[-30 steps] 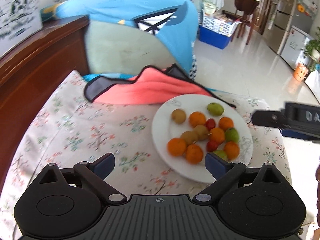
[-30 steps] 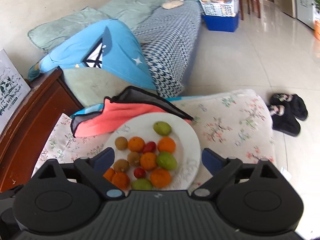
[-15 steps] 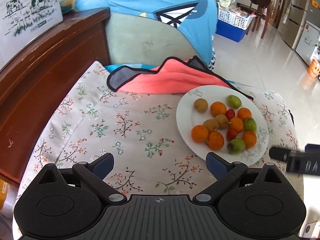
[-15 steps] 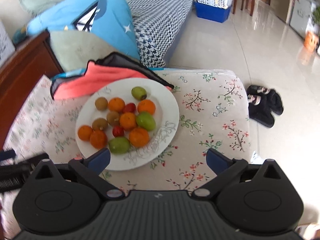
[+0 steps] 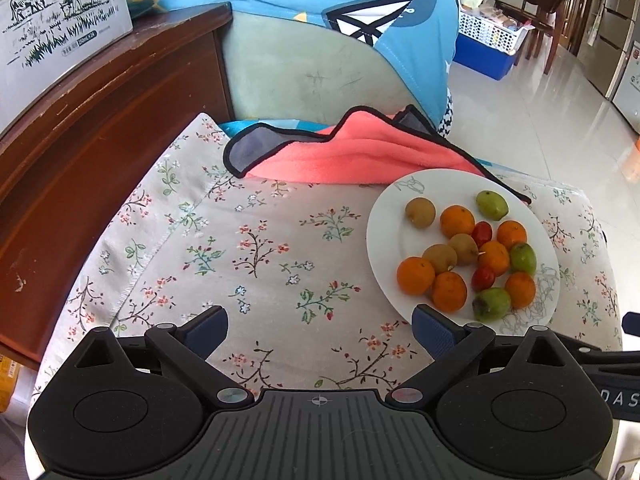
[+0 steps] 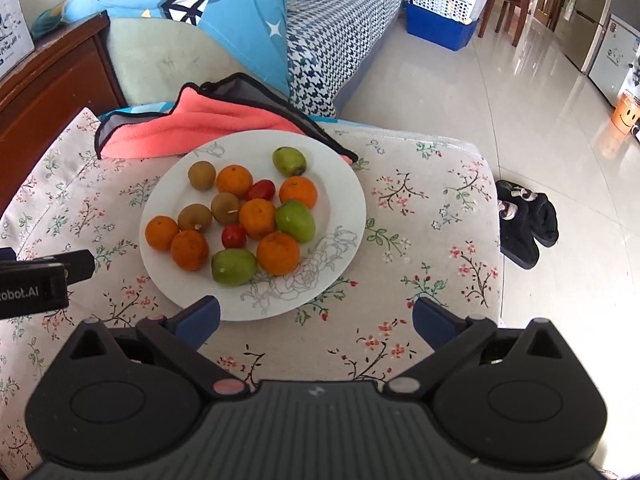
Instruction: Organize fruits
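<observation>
A white plate (image 5: 386, 216) (image 6: 344, 196) sits on the floral cloth and holds several fruits: oranges (image 6: 234, 180), green fruits (image 6: 295, 221), brown kiwis (image 6: 201, 169) and two small red fruits (image 6: 234, 237). My left gripper (image 5: 320, 326) is open and empty, above the cloth, left of and nearer than the plate. My right gripper (image 6: 316, 314) is open and empty, just before the plate's near rim. The left gripper's side shows at the left edge of the right wrist view (image 6: 36, 280).
A pink cloth with black trim (image 5: 352, 152) (image 6: 208, 116) lies behind the plate. A brown wooden cabinet (image 5: 92, 128) stands at left, a sofa with a blue garment (image 5: 340, 12) behind. Black slippers (image 6: 524, 220) lie on the tiled floor at right.
Both grippers have pulled back and risen from the plate. The left one shifted left, so the plate now sits to its right. Both stayed open.
</observation>
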Tool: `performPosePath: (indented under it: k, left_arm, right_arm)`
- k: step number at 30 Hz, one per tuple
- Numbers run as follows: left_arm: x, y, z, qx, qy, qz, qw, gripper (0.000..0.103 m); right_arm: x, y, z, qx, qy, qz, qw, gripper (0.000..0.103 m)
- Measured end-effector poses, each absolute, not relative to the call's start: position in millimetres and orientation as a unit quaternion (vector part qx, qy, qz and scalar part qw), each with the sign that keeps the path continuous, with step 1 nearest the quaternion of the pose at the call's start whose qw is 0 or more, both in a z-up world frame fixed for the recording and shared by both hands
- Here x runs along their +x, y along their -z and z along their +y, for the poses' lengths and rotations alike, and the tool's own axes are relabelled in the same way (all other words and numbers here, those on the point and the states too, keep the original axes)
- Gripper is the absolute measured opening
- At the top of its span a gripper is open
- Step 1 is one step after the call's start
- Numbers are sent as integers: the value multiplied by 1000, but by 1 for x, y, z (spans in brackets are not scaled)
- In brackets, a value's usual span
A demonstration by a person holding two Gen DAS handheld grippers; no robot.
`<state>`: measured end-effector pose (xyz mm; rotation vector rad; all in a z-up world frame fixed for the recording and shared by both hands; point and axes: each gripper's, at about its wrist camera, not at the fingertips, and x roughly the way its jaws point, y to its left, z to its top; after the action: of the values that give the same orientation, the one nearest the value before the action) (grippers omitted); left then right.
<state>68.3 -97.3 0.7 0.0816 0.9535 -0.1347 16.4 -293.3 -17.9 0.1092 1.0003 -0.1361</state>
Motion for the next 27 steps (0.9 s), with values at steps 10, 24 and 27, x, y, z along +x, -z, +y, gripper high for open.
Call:
performPosePath:
  k: [10, 24, 27]
  left_arm:
    - [71, 6, -107, 58, 64, 465, 881, 99]
    - [71, 11, -123, 81, 66, 467, 878, 99]
    - [71, 13, -127, 89, 64, 467, 877, 99]
  right_arm:
    - [18, 20, -295, 52, 71, 485, 870, 102]
    - [22, 26, -309, 91, 85, 504, 855, 102]
    - [22, 26, -308, 92, 84, 504, 855, 102]
